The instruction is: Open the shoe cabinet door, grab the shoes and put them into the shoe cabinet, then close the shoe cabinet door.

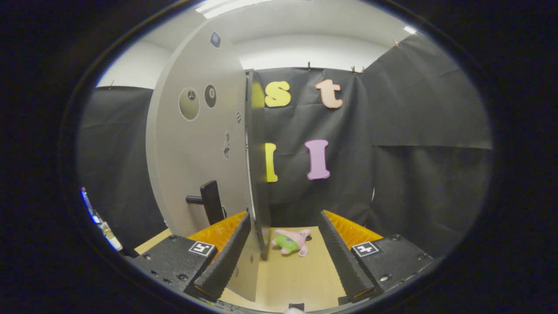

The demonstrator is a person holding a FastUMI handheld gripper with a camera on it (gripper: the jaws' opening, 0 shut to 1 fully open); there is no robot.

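The big grey cabinet door (196, 144) stands swung out, edge-on to the camera. Its thin edge sits between the two fingers of the gripper (285, 253), close to the left finger. I think the gripper is placed there so it can push or pull the door by its edge. The gripper is wide open and holds nothing. I cannot tell if the left finger touches the door.

A black handle (209, 201) sticks out from the door's face, on the left side of the door's edge, just above the left finger.

On the tan floor (301, 279), to the right of the door's edge, lies a small pink and green plush toy (291, 241). It is just ahead of the fingers, between them.

The inside of the cabinet is hidden behind the door.
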